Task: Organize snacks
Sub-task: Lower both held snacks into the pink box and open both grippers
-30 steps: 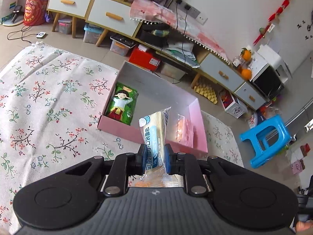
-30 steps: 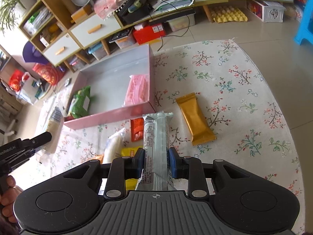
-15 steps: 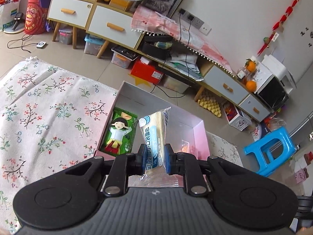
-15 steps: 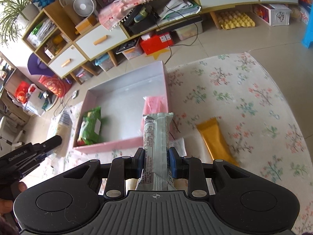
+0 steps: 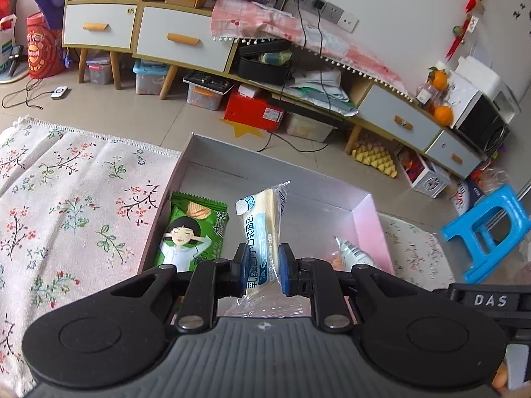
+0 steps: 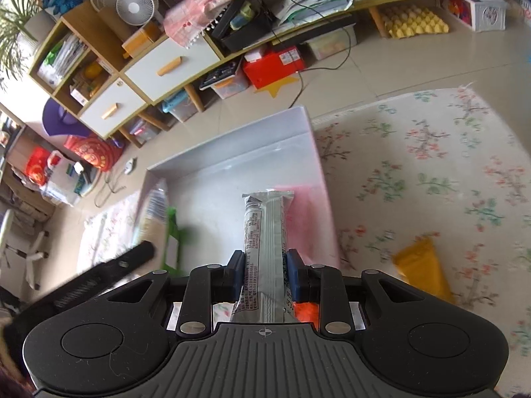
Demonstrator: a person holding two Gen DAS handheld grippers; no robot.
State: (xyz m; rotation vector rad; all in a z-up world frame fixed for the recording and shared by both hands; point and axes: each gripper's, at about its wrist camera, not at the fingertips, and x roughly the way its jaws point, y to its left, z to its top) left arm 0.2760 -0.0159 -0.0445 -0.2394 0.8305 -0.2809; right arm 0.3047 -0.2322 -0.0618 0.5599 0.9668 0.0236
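Observation:
My left gripper (image 5: 263, 270) is shut on a clear-wrapped bread snack (image 5: 262, 229) and holds it above the near part of the pink box (image 5: 370, 222). A green chip bag (image 5: 192, 232) lies in the box at left; a pink packet (image 6: 303, 205) lies at its right side. My right gripper (image 6: 266, 273) is shut on a silver snack bar (image 6: 265, 248), held over the box's near right part. The left gripper shows blurred in the right wrist view (image 6: 99, 273). A yellow packet (image 6: 423, 267) lies on the rug right of the box.
The box sits on a floral rug (image 5: 66, 199) on a tiled floor. Low cabinets (image 5: 182, 39) with storage bins and a red box (image 5: 254, 112) run along the wall behind. A blue stool (image 5: 488, 229) stands at the right. An orange packet (image 6: 307, 311) lies under my right gripper.
Both grippers have moved forward with their snacks, from in front of the box to over it. The left gripper has swung in toward the box's left side.

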